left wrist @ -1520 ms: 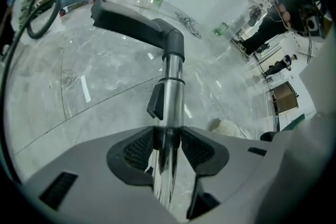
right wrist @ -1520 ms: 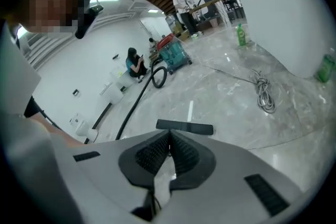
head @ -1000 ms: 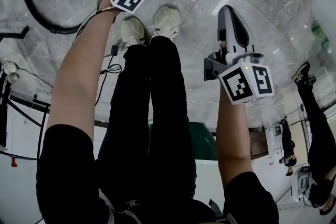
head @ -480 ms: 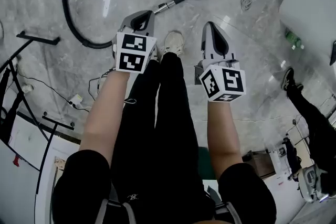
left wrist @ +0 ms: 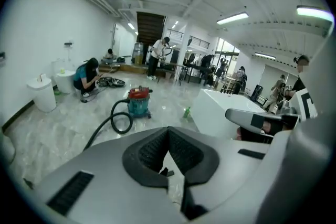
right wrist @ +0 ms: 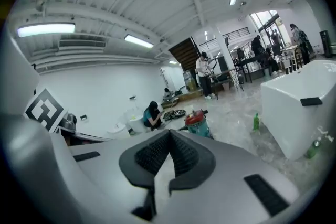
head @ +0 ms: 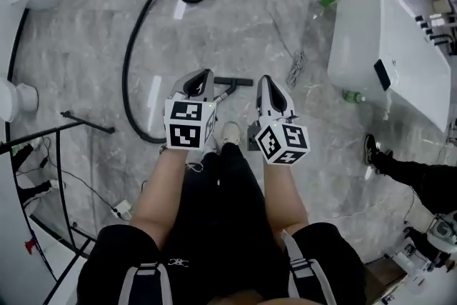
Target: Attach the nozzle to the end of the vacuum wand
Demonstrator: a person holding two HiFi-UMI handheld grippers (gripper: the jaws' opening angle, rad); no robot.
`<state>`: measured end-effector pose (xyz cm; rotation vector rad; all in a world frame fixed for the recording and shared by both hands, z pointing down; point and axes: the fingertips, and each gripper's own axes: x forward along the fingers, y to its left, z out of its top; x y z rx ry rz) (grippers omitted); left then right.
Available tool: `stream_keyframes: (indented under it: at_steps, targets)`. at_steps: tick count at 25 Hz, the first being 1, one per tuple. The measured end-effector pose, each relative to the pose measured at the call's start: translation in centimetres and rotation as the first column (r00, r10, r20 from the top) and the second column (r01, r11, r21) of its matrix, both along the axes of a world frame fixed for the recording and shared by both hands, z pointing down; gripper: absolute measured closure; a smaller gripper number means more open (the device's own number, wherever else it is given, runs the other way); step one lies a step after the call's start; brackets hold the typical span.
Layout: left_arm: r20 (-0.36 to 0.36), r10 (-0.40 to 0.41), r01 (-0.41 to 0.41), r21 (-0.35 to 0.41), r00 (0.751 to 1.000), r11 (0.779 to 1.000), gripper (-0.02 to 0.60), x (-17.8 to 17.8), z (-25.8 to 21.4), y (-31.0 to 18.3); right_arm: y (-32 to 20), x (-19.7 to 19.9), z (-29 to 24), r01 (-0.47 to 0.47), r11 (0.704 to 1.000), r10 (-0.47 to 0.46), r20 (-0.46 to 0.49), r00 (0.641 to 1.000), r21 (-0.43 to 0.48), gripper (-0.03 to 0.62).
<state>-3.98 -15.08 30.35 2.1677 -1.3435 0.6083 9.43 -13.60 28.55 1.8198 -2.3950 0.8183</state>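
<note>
I judge the job done, or as good as done. The nozzle (head: 235, 82) lies on the marble floor (head: 86, 39) as a dark crossbar, and the vacuum wand (head: 225, 91) runs into its middle, so the 2 look joined. The joint itself is small and partly behind my left gripper (head: 204, 75), so I cannot swear it is fully seated. The wand lies just ahead of my feet. The black hose (head: 131, 61) loops away across the floor to the red-lidded vacuum (left wrist: 138, 101), which stands well apart. Nothing seems left except perhaps a check of that fit.

My left gripper is clenched on nothing, its ribbed pads meeting in a point with only floor beyond. My right gripper (head: 263, 81) is clenched the same way, and empty too. Both hang side by side in front of me, clear of the wand.

Compared with 1 second ago, I am far more upright. Then my left gripper reached down beside the wand near the floor, while the right hung closer to me. Now both are lifted high, level with each other, and the floor sits much farther below.
</note>
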Motion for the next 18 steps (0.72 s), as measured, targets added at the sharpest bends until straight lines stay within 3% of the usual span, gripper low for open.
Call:
stream_keyframes:
  at_steps: [4, 8, 13, 18]
  targets:
    - [0.000, 0.053, -0.052, 0.099, 0.999, 0.994, 0.575, 0.5, -9.6, -0.9, -0.8, -0.8, -10.7, 0.003, 0.993, -0.012, 0.072, 0.997, 0.120, 0.579]
    - [0.027, 0.058, -0.062, 0.198, 0.998, 0.978, 0.575, 0.2, -16.9, 0.3, -0.1, -0.4, -19.0, -0.009, 0.973, -0.004, 0.059, 0.998, 0.229, 0.579]
    - [-0.034, 0.027, -0.016, 0.306, 0.999, 0.952, 0.575, 0.3, -24.1, 0.7, -0.6, -0.1, -24.5, 0.005, 0.953, -0.002, -0.012, 1.000, 0.301, 0.579]
    - [-0.023, 0.021, -0.011, 0.371, 1.000, 0.929, 0.575, 1.4, -27.4, 1.0, -0.2, -0.2, -26.9, 0.050, 0.940, -0.038, -0.040, 0.998, 0.338, 0.579]
